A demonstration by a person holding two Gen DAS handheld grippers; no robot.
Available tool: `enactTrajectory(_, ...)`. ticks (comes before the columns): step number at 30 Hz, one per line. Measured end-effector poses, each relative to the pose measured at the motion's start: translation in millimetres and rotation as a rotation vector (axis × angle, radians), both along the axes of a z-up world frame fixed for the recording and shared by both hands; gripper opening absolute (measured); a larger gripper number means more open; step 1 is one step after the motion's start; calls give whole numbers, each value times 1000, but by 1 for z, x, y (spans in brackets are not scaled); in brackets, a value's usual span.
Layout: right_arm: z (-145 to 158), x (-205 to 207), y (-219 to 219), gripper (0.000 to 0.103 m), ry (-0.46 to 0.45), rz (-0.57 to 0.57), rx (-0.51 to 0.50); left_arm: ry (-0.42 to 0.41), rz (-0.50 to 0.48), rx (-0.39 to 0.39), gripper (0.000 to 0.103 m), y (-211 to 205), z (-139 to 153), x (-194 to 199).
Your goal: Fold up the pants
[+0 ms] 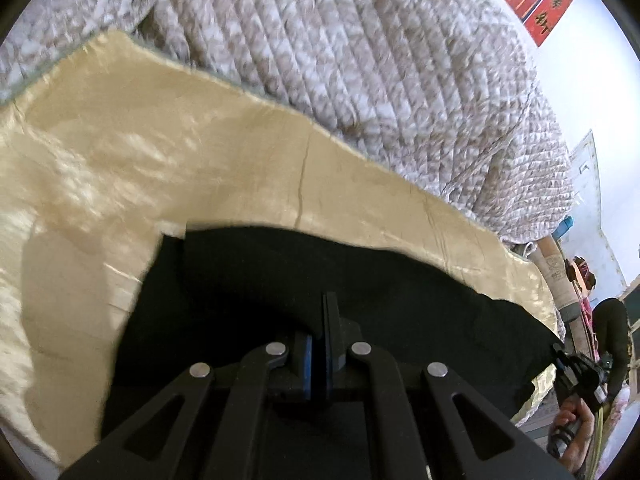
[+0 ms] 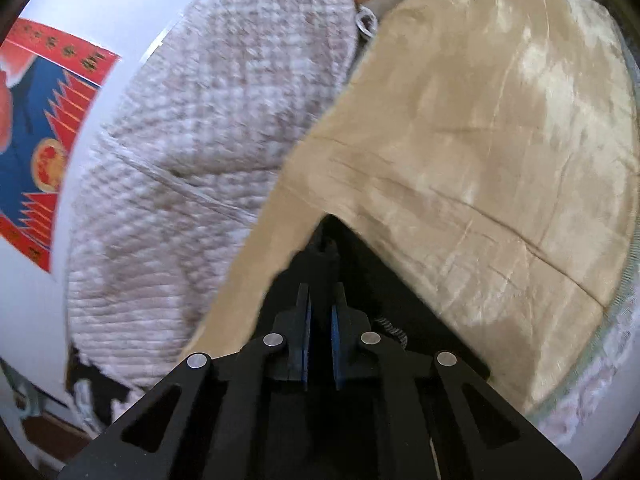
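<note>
Black pants [image 1: 280, 272] lie across a shiny cream sheet [image 1: 120, 160] on a bed. My left gripper [image 1: 330, 300] is shut on the pants, its fingers pinched together over a raised ridge of black cloth. In the right wrist view the pants [image 2: 380, 280] rise in a dark peak ahead of my right gripper [image 2: 321, 292], which is shut on a fold of the cloth. At the far right of the left wrist view the right gripper [image 1: 580, 372] shows at the other end of the pants, held by a hand [image 1: 576, 428].
A quilted beige-and-white blanket [image 1: 360, 60] is heaped behind the cream sheet [image 2: 480, 140] and fills the left of the right wrist view [image 2: 200, 120]. A red and blue poster [image 2: 40, 120] hangs on the white wall. Rolled items [image 1: 560, 280] stand past the bed's end.
</note>
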State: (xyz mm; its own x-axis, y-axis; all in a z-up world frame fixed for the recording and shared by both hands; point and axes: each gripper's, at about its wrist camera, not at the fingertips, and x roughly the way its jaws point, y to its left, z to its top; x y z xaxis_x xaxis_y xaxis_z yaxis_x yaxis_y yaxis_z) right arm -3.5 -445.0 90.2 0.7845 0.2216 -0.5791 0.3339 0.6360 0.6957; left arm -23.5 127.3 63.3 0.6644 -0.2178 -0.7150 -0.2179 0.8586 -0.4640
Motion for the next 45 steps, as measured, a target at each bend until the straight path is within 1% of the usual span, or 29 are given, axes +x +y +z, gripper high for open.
enactTrajectory(2, 6, -12, 4, 7, 5, 2, -1, -4, 10, 28, 5, 5, 9, -7)
enactTrajectory(4, 2, -21, 5, 7, 49, -9, -32, 16, 10, 36, 5, 8, 7, -10)
enactTrajectory(6, -21, -24, -1, 7, 135, -30, -31, 62, 1, 62, 6, 6, -6, -8)
enactTrajectory(8, -39, -26, -3, 7, 204, -42, -15, 138, -16, 90, 6, 3, -21, -5)
enactTrajectory(10, -43, -27, -2, 8, 214, -47, -22, 191, -23, 117, 6, 1, -31, -5)
enactTrajectory(12, -35, -26, 1, 10, 212, -41, -56, 200, -13, 120, 10, 3, -32, -9)
enactTrajectory(15, -25, -24, 4, 12, 217, -24, -110, 172, 56, 148, 11, 14, -17, -23)
enactTrajectory(16, -22, -26, 4, 15, 222, -29, -137, 158, 99, 161, 11, 20, -9, -31)
enactTrajectory(17, -19, -30, 4, 16, 224, -44, -166, 148, 148, 187, 11, 28, -4, -38)
enactTrajectory(18, -14, -34, 3, 17, 217, -66, -196, 142, 201, 234, 10, 35, 0, -42)
enactTrajectory(19, -10, -37, 1, 21, 214, -98, -225, 126, 249, 290, 10, 42, 7, -48)
enactTrajectory(20, -6, -41, -1, 23, 210, -123, -246, 107, 271, 301, 10, 50, 10, -52)
enactTrajectory(21, 0, -43, -3, 23, 189, -140, -266, 97, 278, 285, 10, 56, 11, -54)
enactTrajectory(23, 9, -42, 1, 23, 153, -132, -283, 68, 246, 216, 11, 62, 11, -54)
enactTrajectory(25, 18, -39, 12, 23, 103, -86, -306, 57, 217, 212, 11, 58, 6, -48)
enactTrajectory(27, 21, -30, 31, 23, 70, -6, -328, 83, 165, 188, 11, 52, -9, -36)
enactTrajectory(29, 21, -19, 53, 23, 54, 82, -352, 148, 110, 106, 11, 46, -28, -25)
enactTrajectory(31, 18, -7, 78, 23, 34, 171, -372, 141, 35, 1, 11, 32, -38, -15)
enactTrajectory(33, 13, 3, 99, 23, 21, 245, -374, 70, -69, -54, 11, 12, -31, -3)
enactTrajectory(34, 10, 8, 110, 23, 16, 281, -366, 12, -136, -86, 13, 1, -22, 3)
enactTrajectory(35, 7, 12, 117, 23, 11, 305, -356, -35, -197, -112, 16, -8, -15, 7)
enactTrajectory(36, 5, 16, 125, 23, 2, 332, -349, -69, -232, -118, 24, -14, -8, 10)
enactTrajectory(37, 3, 18, 129, 23, -3, 349, -350, -88, -227, -84, 26, -17, -1, 11)
enactTrajectory(38, 1, 19, 133, 23, -6, 362, -352, -96, -194, -29, 26, -14, 5, 7)
enactTrajectory(39, 0, 18, 136, 23, -8, 374, -350, -85, -146, 38, 27, -8, 9, 1)
enactTrajectory(40, -3, 18, 138, 23, -10, 387, -343, -51, -85, 112, 30, -1, 9, -7)
enactTrajectory(41, -5, 18, 139, 23, -11, 396, -338, -14, -29, 165, 30, 7, 6, -16)
enactTrajectory(43, -13, 19, 139, 24, 1, 409, -336, 52, 42, 198, 30, 19, -5, -31)
enactTrajectory(45, -21, 22, 139, 24, 19, 422, -298, 111, 53, 169, 31, 26, -23, -37)
